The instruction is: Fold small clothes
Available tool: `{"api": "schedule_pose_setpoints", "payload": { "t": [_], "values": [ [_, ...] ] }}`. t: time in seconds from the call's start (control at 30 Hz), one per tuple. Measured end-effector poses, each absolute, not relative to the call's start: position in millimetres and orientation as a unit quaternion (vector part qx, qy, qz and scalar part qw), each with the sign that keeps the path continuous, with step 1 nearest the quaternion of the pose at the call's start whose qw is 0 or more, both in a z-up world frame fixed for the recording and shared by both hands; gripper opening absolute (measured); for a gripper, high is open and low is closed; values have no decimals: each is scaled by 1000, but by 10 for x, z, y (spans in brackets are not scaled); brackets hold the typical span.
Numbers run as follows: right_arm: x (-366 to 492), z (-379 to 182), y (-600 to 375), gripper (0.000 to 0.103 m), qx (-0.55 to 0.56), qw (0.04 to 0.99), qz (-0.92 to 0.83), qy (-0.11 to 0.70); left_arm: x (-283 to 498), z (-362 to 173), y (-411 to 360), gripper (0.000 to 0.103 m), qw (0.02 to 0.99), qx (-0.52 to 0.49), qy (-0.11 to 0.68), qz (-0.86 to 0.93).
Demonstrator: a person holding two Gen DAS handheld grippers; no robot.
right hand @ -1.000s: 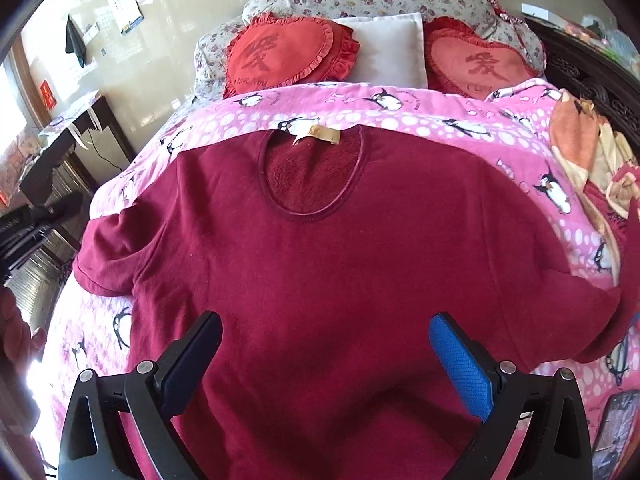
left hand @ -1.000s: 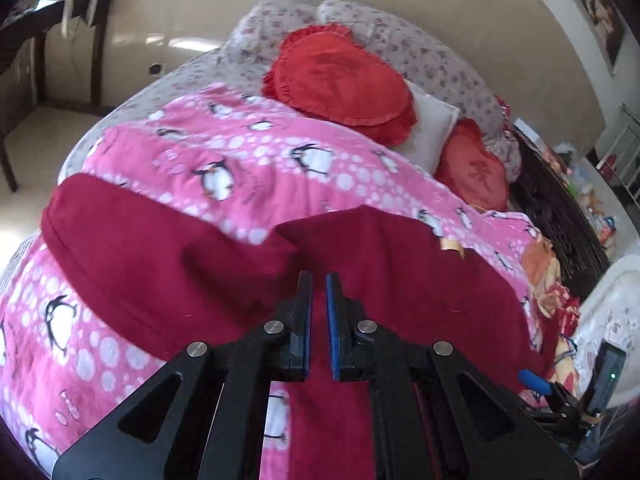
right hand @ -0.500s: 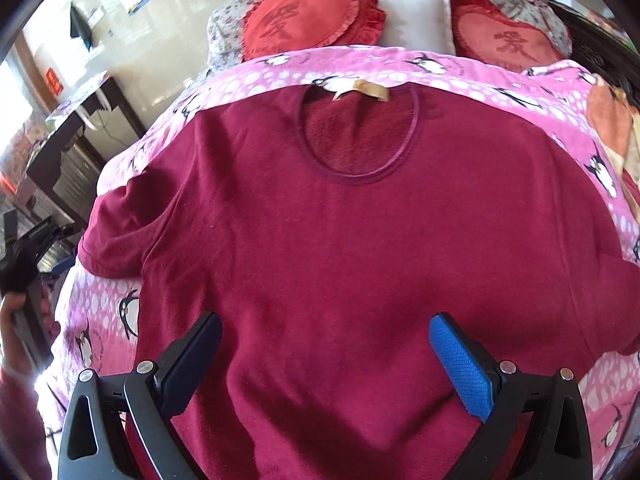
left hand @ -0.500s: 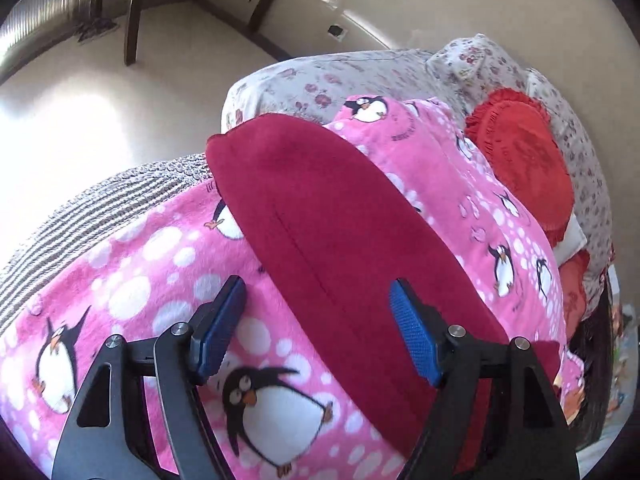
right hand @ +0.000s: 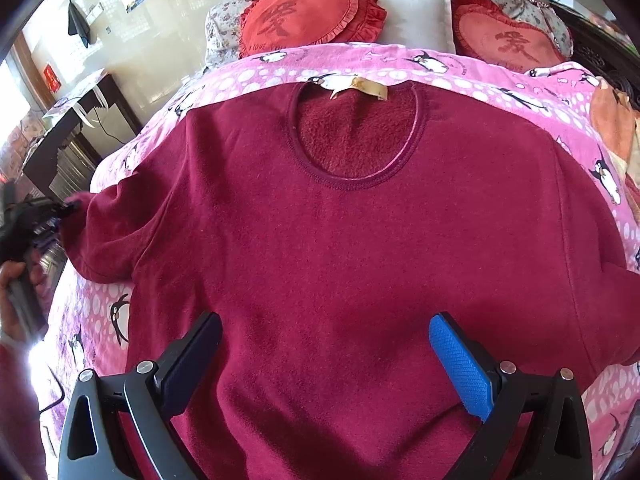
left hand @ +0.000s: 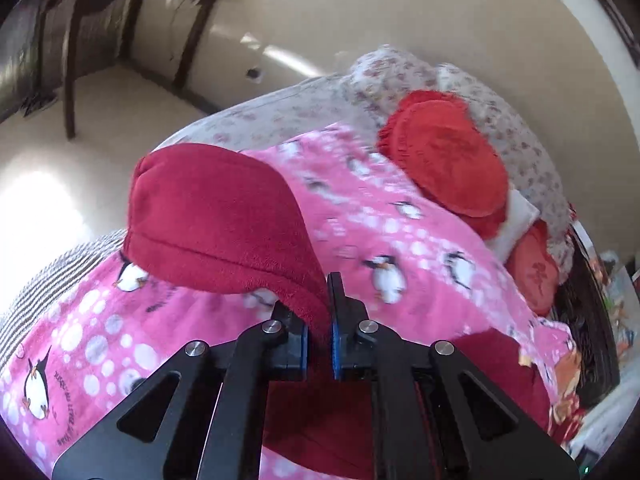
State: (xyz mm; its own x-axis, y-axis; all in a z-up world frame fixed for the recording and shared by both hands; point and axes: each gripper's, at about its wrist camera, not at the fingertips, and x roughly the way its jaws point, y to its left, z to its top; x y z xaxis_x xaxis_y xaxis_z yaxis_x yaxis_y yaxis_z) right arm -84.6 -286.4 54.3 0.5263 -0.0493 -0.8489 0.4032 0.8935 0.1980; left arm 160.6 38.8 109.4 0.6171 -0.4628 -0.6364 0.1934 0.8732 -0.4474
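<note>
**Left sleeve in your grip, body of the top lying flat to its right**

Start at the far left. Your left gripper (left hand: 319, 330) is pressed together on the cuff end of the maroon top's left sleeve (left hand: 216, 220), the fleece pinched between the blue pads. The sleeve bulges up and away from the fingers, lifted clear of the pink penguin blanket (left hand: 400, 240). From the right wrist view the same sleeve (right hand: 116, 236) runs out leftward from the shoulder, its long axis across the bed, with your left hand (right hand: 16, 280) at its tip by the bed's edge.

Moving right, the maroon top (right hand: 340, 260) lies face up and flat on the blanket, neckline and tan label (right hand: 360, 88) pointing toward the heart cushions (right hand: 308, 16) at the head of the bed. The fold likely wants that sleeve carried rightward, over the chest; the left hand is the only one near it.

Further right, your right gripper (right hand: 324, 364) is spread wide and holds nothing, hovering above the lower middle of the top, one finger toward each side.

The left wrist view shows the pinch itself but almost none of the garment's body. The right wrist view gives the whole layout, yet the left tool's fingers are too small and dark there to judge. The right sleeve runs off near the frame edge.
</note>
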Motion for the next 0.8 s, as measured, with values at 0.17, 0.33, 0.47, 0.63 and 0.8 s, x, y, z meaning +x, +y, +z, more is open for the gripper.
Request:
{"api": "schedule_pose_setpoints", "payload": {
  "t": [0.17, 0.33, 0.47, 0.63, 0.8],
  "values": [
    [-956, 650, -3031, 103, 212, 856, -148, 448, 765, 1547, -580, 7, 878, -77, 346, -322],
    [-1164, 794, -3274, 103, 211, 858, -185, 430, 81, 1076, -1652, 10, 810, 6, 393, -435],
    [-1425, 824, -3556, 103, 225, 848, -222, 425, -199, 597, -2060, 29, 753, 41, 466, -463],
    [-1653, 852, -3785, 103, 243, 844, -239, 415, -379, 781, -1814, 50, 761, 60, 442, -471],
    [-1528, 925, -3800, 103, 241, 858, -215, 399, -194, 947, -1205, 73, 829, 62, 388, -399]
  ]
}}
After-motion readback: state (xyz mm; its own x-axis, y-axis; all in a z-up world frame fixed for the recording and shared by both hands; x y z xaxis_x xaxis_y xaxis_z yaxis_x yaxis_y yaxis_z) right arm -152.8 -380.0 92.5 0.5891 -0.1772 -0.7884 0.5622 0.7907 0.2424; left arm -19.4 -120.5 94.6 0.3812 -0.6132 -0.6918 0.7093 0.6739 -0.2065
